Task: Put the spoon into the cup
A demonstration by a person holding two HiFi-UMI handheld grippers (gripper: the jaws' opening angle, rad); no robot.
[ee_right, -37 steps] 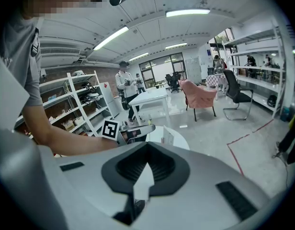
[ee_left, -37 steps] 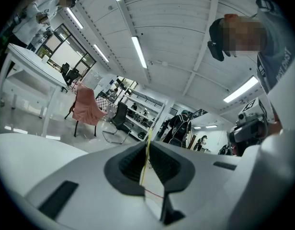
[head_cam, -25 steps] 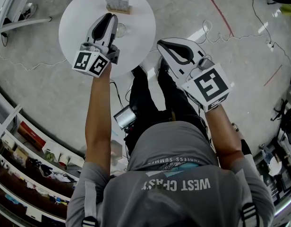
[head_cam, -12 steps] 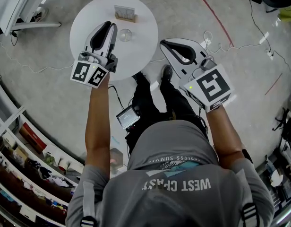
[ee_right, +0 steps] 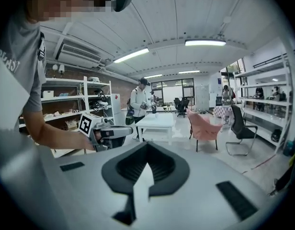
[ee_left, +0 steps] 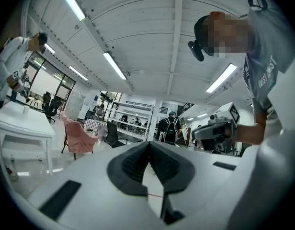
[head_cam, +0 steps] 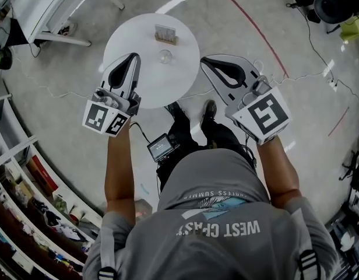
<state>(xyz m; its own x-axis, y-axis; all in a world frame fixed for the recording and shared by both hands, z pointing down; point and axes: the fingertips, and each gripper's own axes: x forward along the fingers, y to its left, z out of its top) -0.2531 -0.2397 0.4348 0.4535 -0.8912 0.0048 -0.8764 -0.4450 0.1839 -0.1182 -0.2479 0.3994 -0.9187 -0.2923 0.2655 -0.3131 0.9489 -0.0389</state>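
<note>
Nothing of the task is done yet, as far as the pictures show. Both grippers are held up in front of the person, short of the round white surface (head_cam: 124, 37), and neither carries anything. The left gripper (head_cam: 134, 56) has its jaws pressed together with nothing between them, and the right gripper (head_cam: 206, 60) is clenched and empty in the same way.

The cup (head_cam: 165, 56), a small clear glass, stands on the surface ahead of the left gripper's tip and to its right, roughly between the two grippers. Just beyond it, farther from both grippers, sits a small tan holder (head_cam: 165, 34). The spoon is too small to pick out; it may rest in that holder. Reaching, grasping, carrying and dropping the spoon into the cup all remain.

Only the head view shows the surface, the cup and the holder. The left gripper view looks out level across the room: its own shut tip (ee_left: 149, 143), ceiling lights, shelving, a pink chair (ee_left: 79, 140) and the other gripper (ee_left: 213, 131) off to its right. The right gripper view shows its closed tip (ee_right: 147, 145), a white table (ee_right: 154, 123) and its partner (ee_right: 103, 131) to its left.
</note>
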